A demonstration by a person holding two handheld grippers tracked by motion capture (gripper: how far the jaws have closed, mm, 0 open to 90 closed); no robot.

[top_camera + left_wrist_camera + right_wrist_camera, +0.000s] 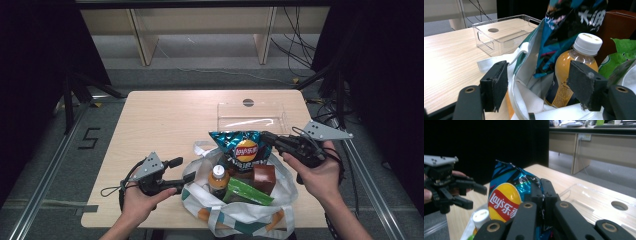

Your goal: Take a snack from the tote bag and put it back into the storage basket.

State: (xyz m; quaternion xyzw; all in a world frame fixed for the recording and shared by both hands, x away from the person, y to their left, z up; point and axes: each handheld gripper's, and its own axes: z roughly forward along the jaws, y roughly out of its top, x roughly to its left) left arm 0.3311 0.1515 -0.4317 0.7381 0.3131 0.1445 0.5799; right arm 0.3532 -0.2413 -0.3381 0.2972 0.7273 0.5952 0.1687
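we read "lay's" on the red-and-yellow badge of the blue chip bag (pixel 506 195), which stands at the top of the white tote bag (pixel 240 212). our right gripper (pixel 543 188) pinches its edge; our left gripper (pixel 539 85) gapes wide around the tote's rim beside an orange drink bottle (pixel 571 75). light wood table (pixel 165 120), clear bin (pixel 252 116), desks behind.

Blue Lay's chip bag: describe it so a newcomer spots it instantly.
On the light wooden table, find the white patterned tote bag at the near edge. The shiny blue foil chip bag rises from its far side, pinched by the right gripper; its red-and-yellow logo is unique.
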